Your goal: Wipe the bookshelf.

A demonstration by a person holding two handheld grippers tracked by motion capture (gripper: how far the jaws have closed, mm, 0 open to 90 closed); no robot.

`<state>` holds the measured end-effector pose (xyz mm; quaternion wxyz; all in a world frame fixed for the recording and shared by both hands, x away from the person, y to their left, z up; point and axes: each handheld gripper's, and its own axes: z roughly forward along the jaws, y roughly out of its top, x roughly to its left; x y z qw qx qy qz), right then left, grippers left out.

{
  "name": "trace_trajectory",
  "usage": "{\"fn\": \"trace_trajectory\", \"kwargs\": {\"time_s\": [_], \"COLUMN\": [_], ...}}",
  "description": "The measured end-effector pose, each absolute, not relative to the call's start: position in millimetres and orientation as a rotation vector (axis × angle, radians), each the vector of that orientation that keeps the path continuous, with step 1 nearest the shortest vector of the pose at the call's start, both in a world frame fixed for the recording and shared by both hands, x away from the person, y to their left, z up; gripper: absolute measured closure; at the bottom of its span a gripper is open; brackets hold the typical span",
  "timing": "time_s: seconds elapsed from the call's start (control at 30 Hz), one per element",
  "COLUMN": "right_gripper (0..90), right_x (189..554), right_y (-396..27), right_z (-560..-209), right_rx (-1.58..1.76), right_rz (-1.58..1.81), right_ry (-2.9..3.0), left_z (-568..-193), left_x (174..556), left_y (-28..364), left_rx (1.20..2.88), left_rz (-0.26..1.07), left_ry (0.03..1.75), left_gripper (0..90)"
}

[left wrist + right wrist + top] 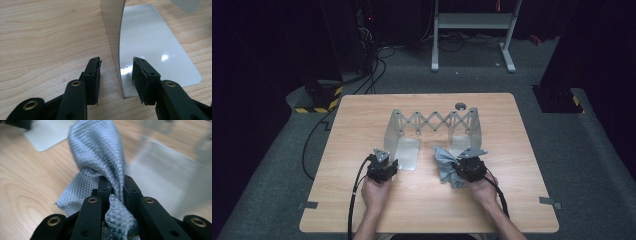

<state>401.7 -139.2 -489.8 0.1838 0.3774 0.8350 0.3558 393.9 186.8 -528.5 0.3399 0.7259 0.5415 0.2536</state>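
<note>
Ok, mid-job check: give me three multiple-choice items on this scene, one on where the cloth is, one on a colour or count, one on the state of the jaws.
1. Where is the cloth?
A. In the right gripper, by the rack's right foot plate
B. Draped over the rack's lattice
C. On the floor

2. How many flat foot plates does the metal rack rest on?
A. One
B. Two
C. Four

3. How do the left gripper jaws stand?
A. Clamped on the cloth
B. Shut on nothing
C. Apart, either side of the rack's upright wall

Answers:
1 A: the right gripper view has the cloth pinched between its jaws.
2 B: the high view has one plate at each end.
3 C: the left gripper view has a gap between the pads and the wall's edge.
</note>
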Motion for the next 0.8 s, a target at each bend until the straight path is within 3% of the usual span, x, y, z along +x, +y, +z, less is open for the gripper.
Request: {"fn": "trace_trajectory", "kwargs": {"time_s": [0.17,0.4,0.8], "right_gripper": [80.0,80.3,80.4], "right_x": [405,417,423], "right_y": [-159,-152,-138], "right_z": [-486,-491,-478], "right_rx": [1.161,1.238,1.266], "right_rz": [0.920,0.880,0.921], "right_ry": [2.278,2.222,2.101], "left_z": [-528,-528,-529], "left_x": [394,394,393], "left_y": [186,186,184], "left_rx": [1.894,1.898,1.905], "left_rz": [0.660,0.664,0.646], "left_ry": [1.402,1.398,1.364], "left_gripper": [59.6,60.0,71.5]}}
